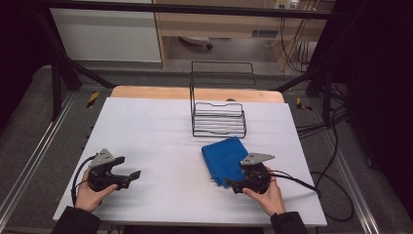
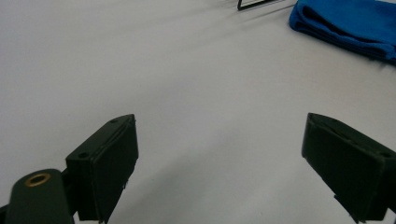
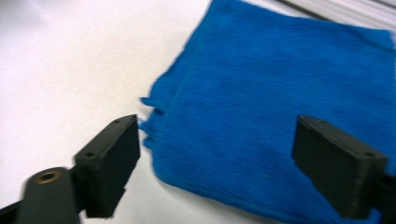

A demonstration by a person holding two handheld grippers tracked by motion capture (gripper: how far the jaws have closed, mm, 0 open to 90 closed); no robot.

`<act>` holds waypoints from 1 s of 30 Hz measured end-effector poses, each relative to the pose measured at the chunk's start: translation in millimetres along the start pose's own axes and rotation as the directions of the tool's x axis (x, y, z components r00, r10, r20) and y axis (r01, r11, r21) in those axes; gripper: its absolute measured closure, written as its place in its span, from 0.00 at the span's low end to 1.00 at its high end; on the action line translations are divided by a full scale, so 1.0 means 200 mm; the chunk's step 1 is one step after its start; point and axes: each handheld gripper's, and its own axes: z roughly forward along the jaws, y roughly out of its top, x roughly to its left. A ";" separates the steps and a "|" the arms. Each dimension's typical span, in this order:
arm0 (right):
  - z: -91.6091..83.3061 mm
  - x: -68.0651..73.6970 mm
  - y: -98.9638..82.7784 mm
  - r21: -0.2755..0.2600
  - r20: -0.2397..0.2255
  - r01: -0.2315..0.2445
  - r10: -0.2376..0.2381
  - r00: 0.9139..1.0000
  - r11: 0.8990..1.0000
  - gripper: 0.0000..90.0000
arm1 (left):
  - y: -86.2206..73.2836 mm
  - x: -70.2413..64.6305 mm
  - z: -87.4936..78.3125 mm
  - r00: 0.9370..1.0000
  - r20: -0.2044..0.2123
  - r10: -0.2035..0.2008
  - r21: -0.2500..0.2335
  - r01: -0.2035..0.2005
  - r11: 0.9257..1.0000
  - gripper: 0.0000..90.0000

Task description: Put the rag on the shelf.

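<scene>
Between the right gripper (image 3: 217, 154)'s wide-apart fingers (image 3: 109, 165) lies an unmarked blue cloth (image 3: 280, 107), ungripped; the left gripper (image 2: 219, 163) gapes wide over bare bench (image 2: 187, 84).

surface: white table (image 1: 146, 136) | on it: blue towel (image 1: 224, 158), wire rack (image 1: 218, 119)

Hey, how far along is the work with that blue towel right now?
Early. The blue towel already lies folded on the white table, just in front of the wire rack, whose inside looks bare. In hand: the right tool is over the towel's near edge, jaws wide, not gripping. The left tool waits open over bare table. Grasping and moving the towel remain.
</scene>
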 end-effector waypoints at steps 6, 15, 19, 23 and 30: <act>0.08 0.07 0.02 0.029 -0.013 0.035 -0.035 0.999 0.999 0.35 | 0.00 0.00 0.00 1.000 0.001 -0.006 0.000 0.006 1.000 0.12; 0.16 0.14 0.03 0.085 0.001 0.086 -0.087 0.996 0.993 0.56 | 0.00 0.00 0.00 1.000 -0.001 -0.007 0.003 0.007 1.000 0.12; 0.18 0.15 0.02 0.089 0.010 0.086 -0.088 0.996 0.992 0.55 | 0.00 0.00 0.00 1.000 -0.002 -0.010 0.002 0.010 1.000 0.12; 0.19 0.17 0.01 0.091 0.046 0.113 -0.118 0.992 0.989 0.58 | 0.00 0.00 0.00 1.000 -0.003 -0.010 0.007 0.010 1.000 0.12; 0.19 0.18 0.03 0.123 0.100 0.170 -0.183 0.978 0.978 0.78 | 0.00 0.00 0.00 1.000 -0.001 -0.016 0.003 0.016 1.000 0.13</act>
